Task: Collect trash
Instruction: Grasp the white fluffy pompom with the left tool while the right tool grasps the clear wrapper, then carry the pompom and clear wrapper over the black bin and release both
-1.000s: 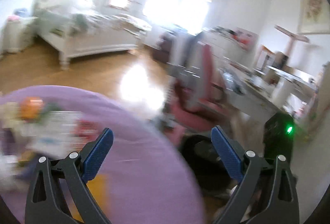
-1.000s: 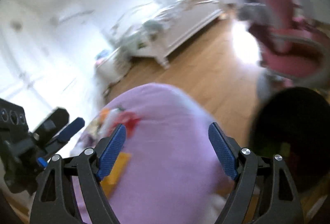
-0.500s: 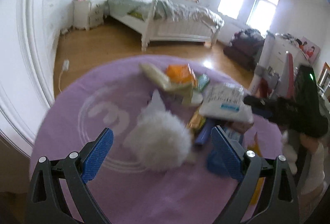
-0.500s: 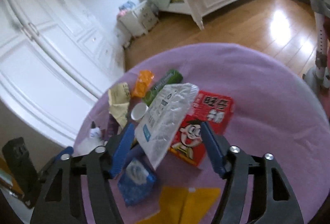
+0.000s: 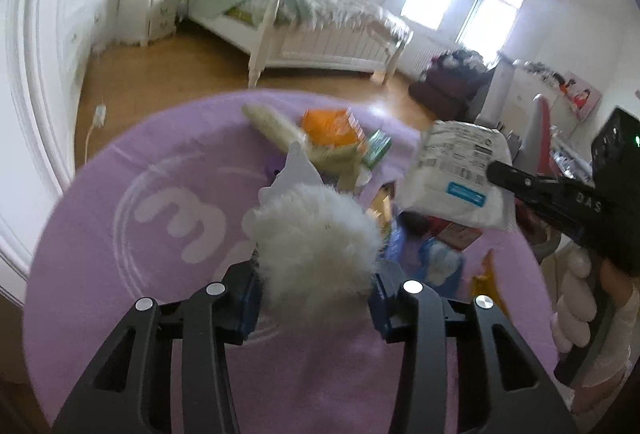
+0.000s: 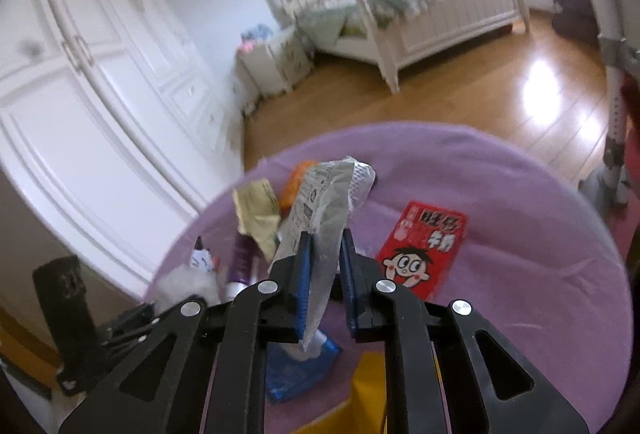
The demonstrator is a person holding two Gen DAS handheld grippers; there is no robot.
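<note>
Trash lies piled on a round purple surface [image 5: 120, 274]. My left gripper [image 5: 314, 286] has a white fluffy ball [image 5: 316, 242] between its blue pads, which press its sides as the jaws are closing. My right gripper [image 6: 325, 246] is shut on a silvery-white printed packet [image 6: 324, 210] and holds it clear of the pile. The same packet [image 5: 456, 170] shows at the right of the left wrist view. Below lie a red carton with a cartoon face [image 6: 424, 250], a blue wrapper [image 6: 300, 366], a yellow wrapper [image 6: 372, 394], an orange packet [image 5: 328, 126] and a green box [image 5: 378, 150].
A pale crumpled wrapper [image 6: 256, 214] and a purple tube [image 6: 240, 258] sit at the pile's left. Wooden floor [image 6: 460, 98] surrounds the purple surface. A white bed [image 5: 320, 34] stands beyond it, white wardrobes [image 6: 80, 94] to the left. A gloved hand [image 5: 576, 306] grips the right tool.
Both views swung from the room onto the purple surface and its trash. The left jaws came in around the fluffy ball. The right jaws shut on the packet and raised it.
</note>
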